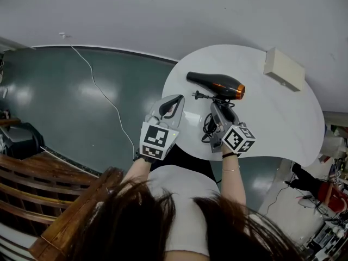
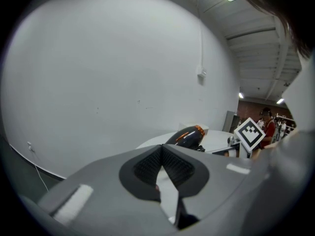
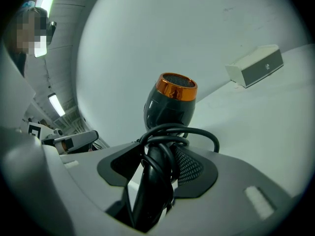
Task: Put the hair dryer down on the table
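The right gripper's [image 1: 220,113] fingers clamped the hair dryer [image 1: 216,84] over the table [image 1: 283,113], not yet released; the left gripper's [image 1: 169,105] fingers were closed and empty.

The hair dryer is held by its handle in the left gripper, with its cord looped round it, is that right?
Not quite: the right gripper holds the hair dryer by its handle, cord looped round it; the right gripper view shows this.
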Demonstrator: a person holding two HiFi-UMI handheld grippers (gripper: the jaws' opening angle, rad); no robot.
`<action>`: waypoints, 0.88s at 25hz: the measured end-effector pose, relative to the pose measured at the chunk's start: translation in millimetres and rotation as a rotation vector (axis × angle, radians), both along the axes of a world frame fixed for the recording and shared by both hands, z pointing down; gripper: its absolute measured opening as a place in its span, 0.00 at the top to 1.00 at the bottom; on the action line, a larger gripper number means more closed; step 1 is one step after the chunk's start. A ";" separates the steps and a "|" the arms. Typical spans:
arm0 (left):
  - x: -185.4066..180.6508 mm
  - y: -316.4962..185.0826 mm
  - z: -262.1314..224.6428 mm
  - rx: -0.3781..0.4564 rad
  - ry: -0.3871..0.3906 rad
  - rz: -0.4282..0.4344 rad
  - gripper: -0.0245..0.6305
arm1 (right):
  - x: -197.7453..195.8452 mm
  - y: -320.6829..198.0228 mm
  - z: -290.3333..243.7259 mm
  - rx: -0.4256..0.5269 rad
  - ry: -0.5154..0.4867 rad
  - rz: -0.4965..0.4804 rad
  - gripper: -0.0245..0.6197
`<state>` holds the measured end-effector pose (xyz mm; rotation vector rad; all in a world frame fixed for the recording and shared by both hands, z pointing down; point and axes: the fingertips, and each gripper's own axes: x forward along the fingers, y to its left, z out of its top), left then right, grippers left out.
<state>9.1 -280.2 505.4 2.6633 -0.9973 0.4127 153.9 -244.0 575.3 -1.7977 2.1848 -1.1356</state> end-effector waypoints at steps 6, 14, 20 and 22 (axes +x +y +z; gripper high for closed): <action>-3.3 0.7 1.3 0.001 -0.009 -0.005 0.88 | -0.8 1.7 23.0 -0.064 0.032 -0.016 0.64; -11.6 9.2 6.8 -0.011 -0.019 -0.018 0.88 | 6.5 6.8 51.5 -0.184 0.092 -0.020 0.64; -12.3 12.1 8.7 -0.011 -0.021 -0.019 0.88 | 9.2 5.0 62.4 -0.229 0.155 -0.026 0.64; -13.4 11.9 7.8 -0.010 -0.020 -0.021 0.88 | 8.5 4.8 63.1 -0.233 0.178 -0.034 0.64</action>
